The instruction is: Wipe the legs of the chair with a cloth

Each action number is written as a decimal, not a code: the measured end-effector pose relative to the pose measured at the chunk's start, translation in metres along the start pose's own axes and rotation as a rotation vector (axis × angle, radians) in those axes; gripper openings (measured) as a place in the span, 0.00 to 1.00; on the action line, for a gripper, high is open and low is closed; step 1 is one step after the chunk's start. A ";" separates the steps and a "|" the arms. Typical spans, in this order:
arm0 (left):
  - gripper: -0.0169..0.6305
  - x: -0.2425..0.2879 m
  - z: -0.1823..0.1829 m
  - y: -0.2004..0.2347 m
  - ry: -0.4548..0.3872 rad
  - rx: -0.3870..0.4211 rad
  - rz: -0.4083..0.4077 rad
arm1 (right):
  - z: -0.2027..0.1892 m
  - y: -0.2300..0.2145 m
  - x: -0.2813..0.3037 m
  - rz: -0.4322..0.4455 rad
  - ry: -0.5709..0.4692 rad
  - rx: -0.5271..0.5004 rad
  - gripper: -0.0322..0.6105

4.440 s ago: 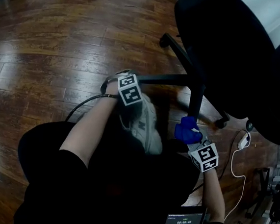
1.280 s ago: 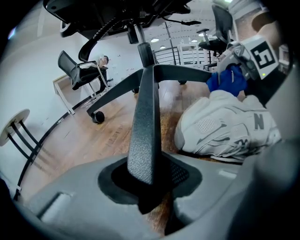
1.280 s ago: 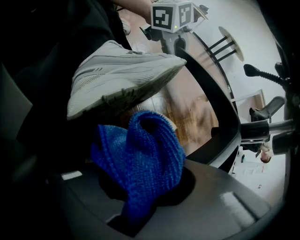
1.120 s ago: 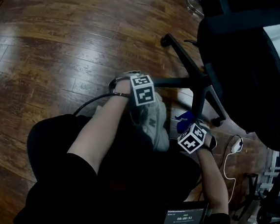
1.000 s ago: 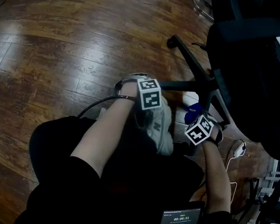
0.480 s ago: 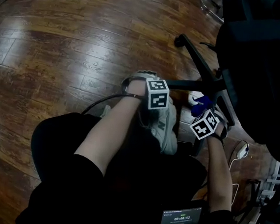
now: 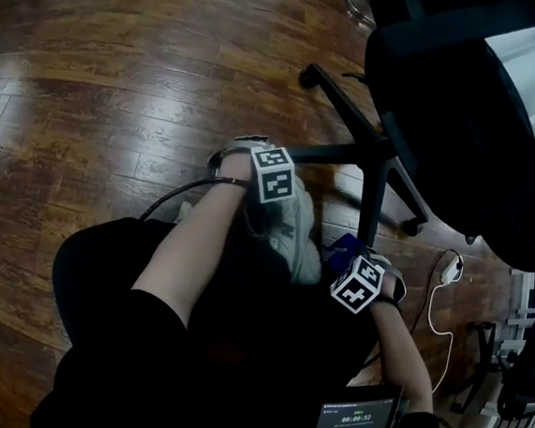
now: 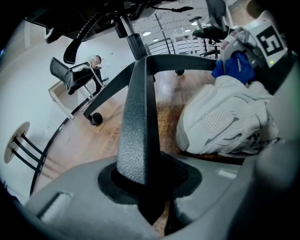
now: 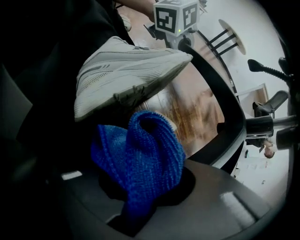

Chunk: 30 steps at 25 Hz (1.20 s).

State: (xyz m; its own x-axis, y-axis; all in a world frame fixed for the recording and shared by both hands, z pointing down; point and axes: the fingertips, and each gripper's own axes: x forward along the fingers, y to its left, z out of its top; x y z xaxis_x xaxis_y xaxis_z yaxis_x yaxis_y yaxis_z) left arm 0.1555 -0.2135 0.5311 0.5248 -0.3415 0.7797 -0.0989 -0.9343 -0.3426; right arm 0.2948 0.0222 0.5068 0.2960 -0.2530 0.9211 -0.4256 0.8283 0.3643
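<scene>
Here's the picture mid-job: the left gripper [image 8: 140, 185] has its jaws pinched round a chair leg [image 8: 136, 122], the textured black spoke running straight up out of the pads toward the hub [image 7: 379, 153] of the office chair, so that hand looks to be steadying the base on the wooden floor [image 7: 121, 72]. Over on the other side, the right gripper [image 9: 133, 201] has its jaws pressed together on the blue cloth [image 9: 140, 150], a knitted bunch puffing up above the pads. And where is that cloth? Low down, just beside the person's white sneaker [image 9: 131, 70] and near the bottom end of the near leg [image 7: 371, 209] that points back toward the person, but the right gripper view shows floor behind the cloth and the black leg curving past on the right, so it reads as off the leg at this instant and not pressed against it. How far along? Hard to call from surfaces alone, since the black legs show no dust line or wet streak. My read is wiping is under way with the near leg the current target, while the far leg [image 7: 331, 92], the caster-end leg [image 7: 405, 198] and the held one look left to cover
</scene>
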 end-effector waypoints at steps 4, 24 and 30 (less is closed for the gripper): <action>0.22 -0.001 0.000 0.000 0.006 -0.001 -0.001 | 0.002 -0.013 0.003 -0.029 -0.036 0.063 0.16; 0.22 -0.002 -0.002 0.000 0.006 0.020 0.008 | 0.045 -0.152 0.006 -0.277 -0.103 0.155 0.16; 0.22 -0.001 -0.003 -0.001 0.014 0.005 0.002 | 0.010 -0.030 0.002 -0.078 -0.040 0.022 0.16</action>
State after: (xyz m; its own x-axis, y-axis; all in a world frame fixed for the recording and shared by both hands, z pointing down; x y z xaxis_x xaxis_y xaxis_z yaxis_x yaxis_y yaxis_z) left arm 0.1523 -0.2122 0.5327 0.5127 -0.3450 0.7862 -0.0959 -0.9330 -0.3469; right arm 0.2995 -0.0083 0.4990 0.2951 -0.3367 0.8942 -0.4210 0.7943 0.4381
